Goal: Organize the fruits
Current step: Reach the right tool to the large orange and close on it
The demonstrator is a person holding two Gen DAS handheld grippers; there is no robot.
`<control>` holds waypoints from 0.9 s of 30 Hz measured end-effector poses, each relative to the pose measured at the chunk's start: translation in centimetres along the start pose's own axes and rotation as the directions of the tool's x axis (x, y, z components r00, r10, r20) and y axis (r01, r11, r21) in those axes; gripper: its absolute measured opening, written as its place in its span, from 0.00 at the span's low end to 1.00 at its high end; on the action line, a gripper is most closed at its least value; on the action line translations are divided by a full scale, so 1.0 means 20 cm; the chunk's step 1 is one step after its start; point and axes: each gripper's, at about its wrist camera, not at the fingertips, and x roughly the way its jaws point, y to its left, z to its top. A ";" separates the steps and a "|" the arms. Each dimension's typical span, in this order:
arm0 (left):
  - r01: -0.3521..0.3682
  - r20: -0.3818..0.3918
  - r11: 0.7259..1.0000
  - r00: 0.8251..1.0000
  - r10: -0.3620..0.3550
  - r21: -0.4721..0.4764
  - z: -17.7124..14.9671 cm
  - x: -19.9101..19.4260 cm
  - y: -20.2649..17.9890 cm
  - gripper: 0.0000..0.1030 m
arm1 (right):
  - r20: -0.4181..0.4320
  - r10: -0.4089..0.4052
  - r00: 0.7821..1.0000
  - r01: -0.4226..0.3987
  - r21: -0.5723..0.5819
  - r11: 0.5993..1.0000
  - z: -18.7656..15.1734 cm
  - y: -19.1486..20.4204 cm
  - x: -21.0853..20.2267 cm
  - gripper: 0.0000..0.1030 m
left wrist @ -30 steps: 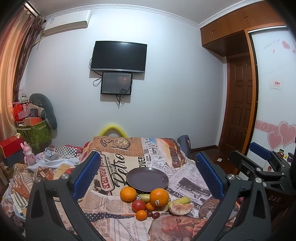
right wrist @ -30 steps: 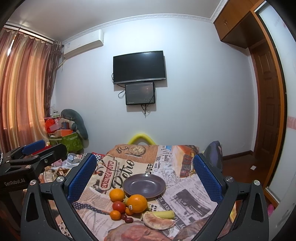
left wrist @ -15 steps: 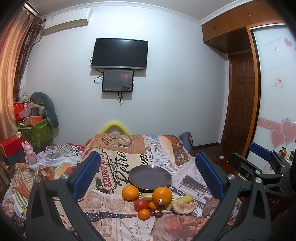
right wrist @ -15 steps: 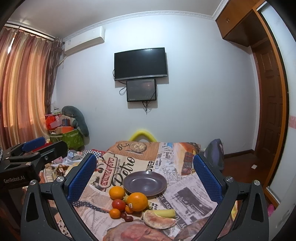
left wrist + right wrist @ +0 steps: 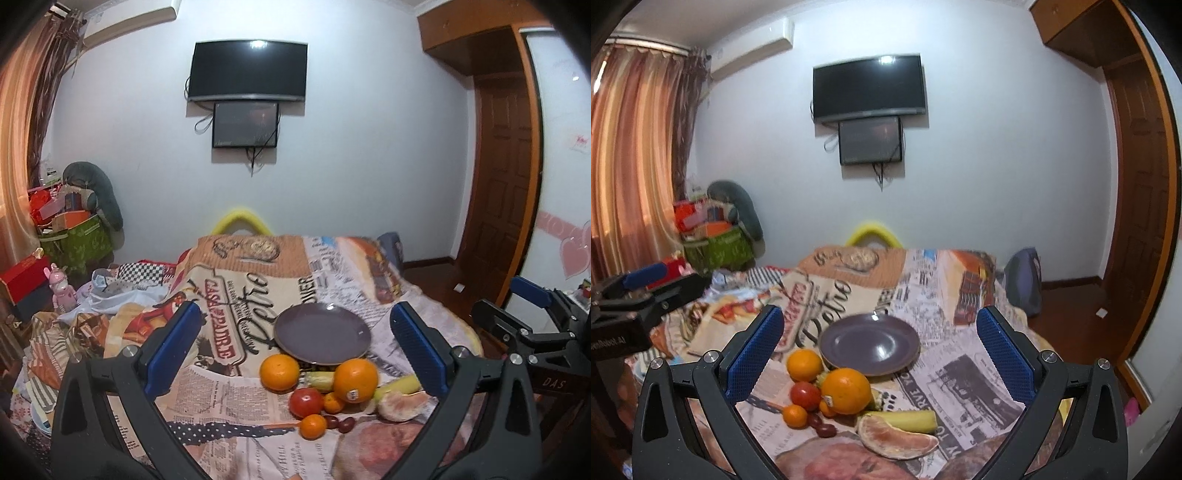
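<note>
An empty purple plate (image 5: 322,339) (image 5: 870,344) lies on a newspaper-print cloth (image 5: 236,325). In front of it sits a cluster of fruit: two oranges (image 5: 279,372) (image 5: 355,380) (image 5: 846,390), a red tomato (image 5: 306,402) (image 5: 805,396), small tangerines (image 5: 313,426) (image 5: 795,415), dark grapes (image 5: 341,424) (image 5: 822,424), a yellow-green banana piece (image 5: 905,417) and a peeled pomelo segment (image 5: 400,400) (image 5: 897,439). My left gripper (image 5: 295,350) is open above and before the fruit. My right gripper (image 5: 879,354) is open too, holding nothing.
A yellow chair back (image 5: 242,223) rises behind the covered table (image 5: 960,280). Piled boxes and a green bin (image 5: 74,243) stand at the left by the curtain (image 5: 631,155). Two screens (image 5: 247,70) hang on the wall; a wooden door (image 5: 502,184) is at the right.
Both grippers have moved forward toward the table, so the plate and fruit look larger and nearer. Both stay open; nothing on the table moved.
</note>
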 end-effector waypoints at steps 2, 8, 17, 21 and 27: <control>-0.012 -0.036 1.000 0.999 0.012 -0.007 -0.02 0.09 0.03 1.00 | -0.031 -0.011 0.999 0.011 -0.010 1.000 -0.03 -0.01 0.06 1.00; -0.015 -0.158 1.000 0.987 0.012 -0.016 -0.09 0.35 0.12 0.91 | -0.168 0.019 0.986 -0.020 -0.003 1.000 -0.11 -0.05 0.26 1.00; 0.036 -0.282 0.999 0.959 -0.028 0.022 -0.25 0.59 0.16 0.78 | -0.312 0.080 0.947 -0.079 0.015 0.997 -0.23 -0.04 0.49 1.00; 0.034 -0.338 0.999 0.941 -0.019 0.037 -0.31 0.66 0.17 0.68 | -0.350 0.124 0.929 -0.124 0.021 0.992 -0.27 -0.02 0.54 0.99; 0.053 -0.406 0.999 0.913 -0.048 0.002 -0.40 0.74 0.21 0.66 | -0.390 0.169 0.905 -0.170 0.034 0.985 -0.31 0.05 0.64 0.97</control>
